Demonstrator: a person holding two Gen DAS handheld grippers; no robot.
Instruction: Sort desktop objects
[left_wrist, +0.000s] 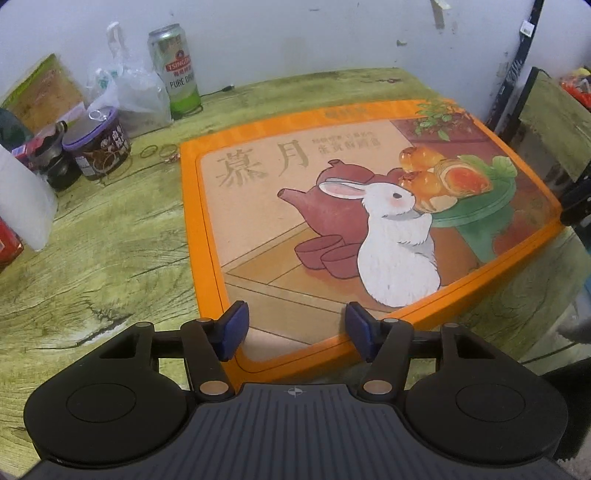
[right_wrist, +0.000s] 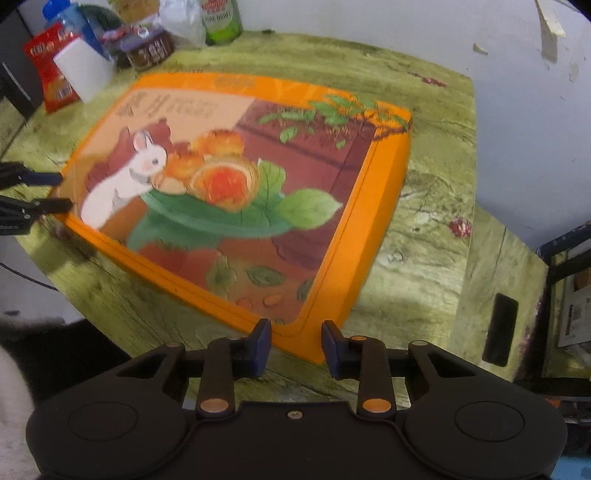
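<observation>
green wood table (left_wrist: 92, 266) bare at left; orange box (left_wrist: 192, 206) near corners between spread fingers, both grippers.

The gift box (left_wrist: 369, 206) in front of me has an orange border and a lid printed with a white rabbit, a maroon teapot, golden pastries and a green stand. Under it, the table (left_wrist: 96, 258) is yellow-green with wood grain. Behind the box, the beer can (left_wrist: 176, 70) is silver and green with a red label; left of the can, the jar (left_wrist: 96, 144) has a purple lid. My grippers' pads (left_wrist: 233, 329) are dark blue.
</observation>
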